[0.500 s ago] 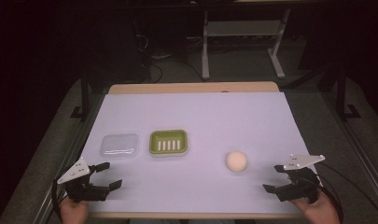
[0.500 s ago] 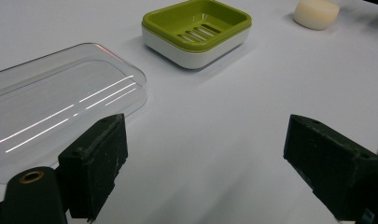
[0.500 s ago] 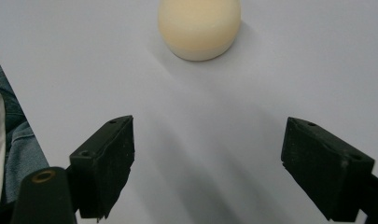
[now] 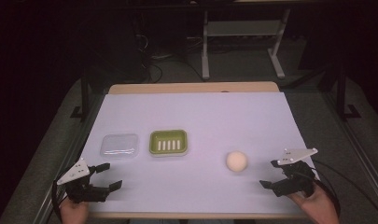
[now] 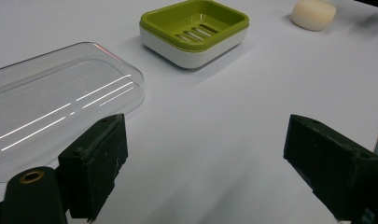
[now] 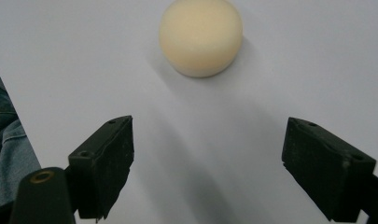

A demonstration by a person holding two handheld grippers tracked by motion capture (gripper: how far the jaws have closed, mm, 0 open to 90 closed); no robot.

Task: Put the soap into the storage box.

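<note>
A round cream soap bar (image 4: 236, 161) lies on the white table sheet, right of centre; it shows ahead of the jaws in the right gripper view (image 6: 200, 36). A green soap dish (image 4: 168, 142) with a slotted floor sits left of centre (image 5: 194, 30). A clear plastic lid (image 4: 119, 145) lies flat to its left (image 5: 56, 102). My left gripper (image 4: 111, 176) stands open at the near left corner, short of the lid. At the near right, my right gripper (image 4: 269, 173) is open, a short way from the soap, nothing between its jaws.
The white sheet (image 4: 200, 112) covers a wooden table whose far edge (image 4: 191, 87) shows. Dark floor, cables and a metal stand's legs (image 4: 242, 51) lie beyond. A patch of denim (image 6: 9, 140) shows past the table's near edge.
Both grippers stay almost where they were at the near corners; the soap, dish and lid have not moved.
</note>
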